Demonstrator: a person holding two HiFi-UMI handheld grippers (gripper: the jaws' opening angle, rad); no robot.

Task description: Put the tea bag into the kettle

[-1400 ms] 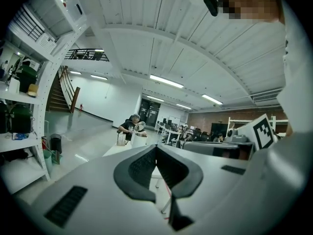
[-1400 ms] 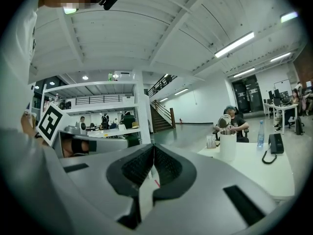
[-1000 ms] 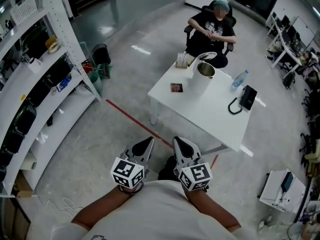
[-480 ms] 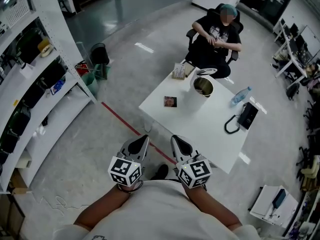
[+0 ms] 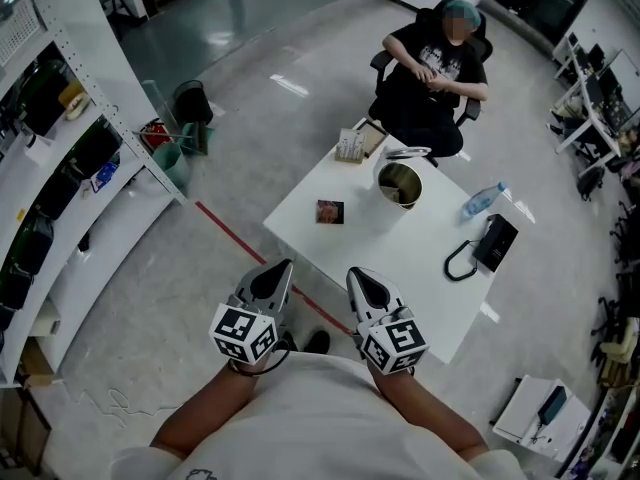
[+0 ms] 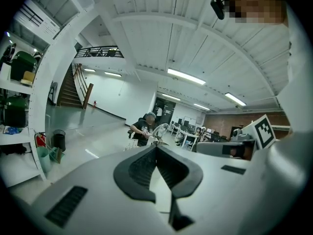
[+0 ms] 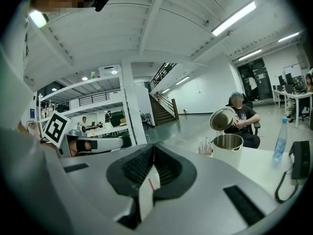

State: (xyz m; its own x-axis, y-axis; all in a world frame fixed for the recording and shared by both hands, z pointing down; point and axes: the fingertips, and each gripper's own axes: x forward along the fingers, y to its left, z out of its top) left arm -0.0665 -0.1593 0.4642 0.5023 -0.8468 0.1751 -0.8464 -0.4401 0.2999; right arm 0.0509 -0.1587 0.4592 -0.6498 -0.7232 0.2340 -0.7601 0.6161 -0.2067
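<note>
Closer now, the white kettle (image 5: 400,183) stands open-lidded.

The table (image 5: 420,268) and kettle (image 5: 399,188) were white (the kettle silvery inside), the floor (image 5: 250,138) grey with a red line (image 5: 235,230), the telephone (image 5: 495,243) black.

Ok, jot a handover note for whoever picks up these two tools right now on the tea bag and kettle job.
Left tool: shut, empty. Right tool: shut, empty. Both held near the body, short of the table.
Tea bag: lying on the table, untouched. Kettle: on the table, lid open.
Done: nothing yet.
To do: step up, grasp the tea bag, drop it in the kettle.
</note>
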